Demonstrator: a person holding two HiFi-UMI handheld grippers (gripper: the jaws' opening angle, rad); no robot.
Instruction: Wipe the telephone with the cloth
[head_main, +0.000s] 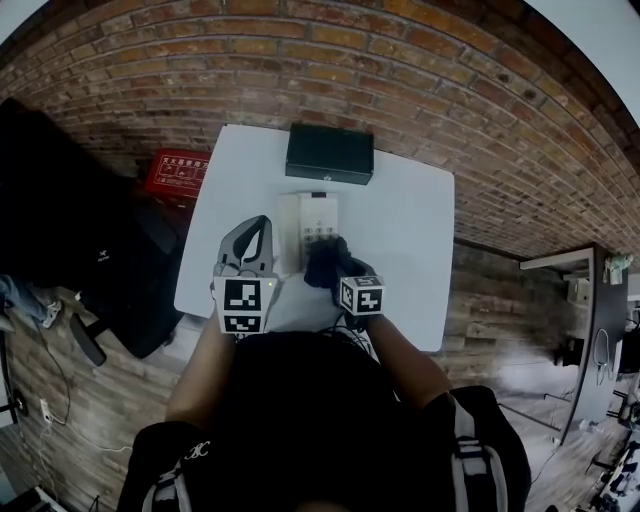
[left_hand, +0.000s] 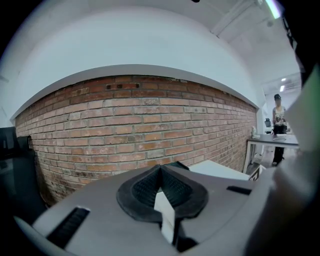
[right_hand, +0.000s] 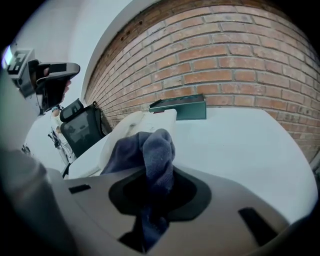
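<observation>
Hiding telephone's (head_main: 308, 222) near corner, cloth (right_hand: 157, 146) in right gripper (right_hand: 156, 172)

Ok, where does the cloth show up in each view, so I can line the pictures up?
Head view: the cloth sits just below centre, over the near right corner of the telephone.
Left gripper view: not in it.
Right gripper view: the cloth is low centre, clamped in the right gripper, with the telephone behind it.
Shared landmark: the brick wall, in all three.
</observation>
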